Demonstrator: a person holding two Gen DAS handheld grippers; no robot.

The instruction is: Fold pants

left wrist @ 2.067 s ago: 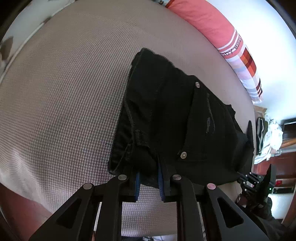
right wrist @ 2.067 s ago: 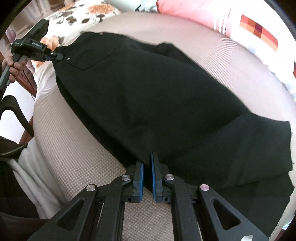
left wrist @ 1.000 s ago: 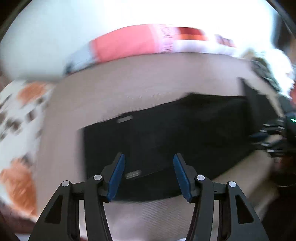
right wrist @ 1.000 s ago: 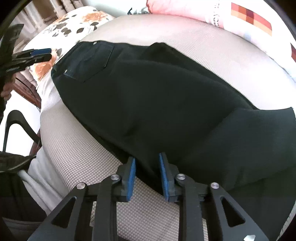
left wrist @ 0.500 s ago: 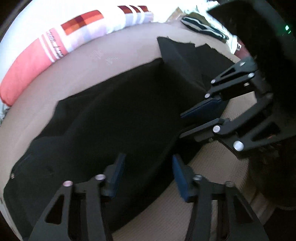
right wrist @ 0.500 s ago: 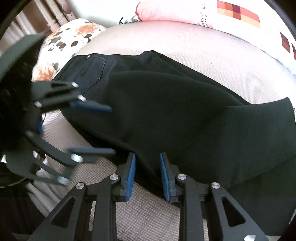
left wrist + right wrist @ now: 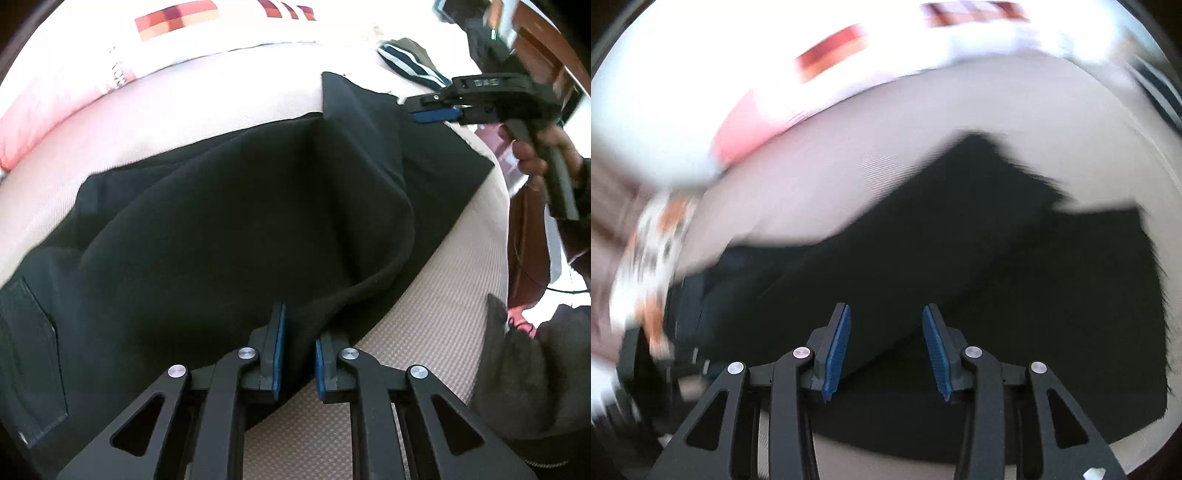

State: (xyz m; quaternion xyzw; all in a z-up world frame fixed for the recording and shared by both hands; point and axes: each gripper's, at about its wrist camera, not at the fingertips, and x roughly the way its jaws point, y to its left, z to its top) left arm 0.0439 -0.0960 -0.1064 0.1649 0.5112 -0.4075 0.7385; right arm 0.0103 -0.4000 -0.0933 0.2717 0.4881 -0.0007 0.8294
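Pants (image 7: pixel 229 221), black, lie spread across a beige checked bed (image 7: pixel 424 332) in the left wrist view, a back pocket showing at the near left. The left claw (image 7: pixel 298 354) is nearly closed, pinching the pants' near edge between its blue pads. At far right the right claw (image 7: pixel 436 114) hangs above the leg ends, held by a hand (image 7: pixel 535 155). A red-striped pillow (image 7: pixel 110 74) lies along the far side.

The right wrist view is blurred: the right claw (image 7: pixel 886 347) stands wide apart above the pants (image 7: pixel 997 277), gripping nothing.

Pants (image 7: pixel 221 221) on bed (image 7: pixel 424 332), pillow (image 7: pixel 110 55) behind
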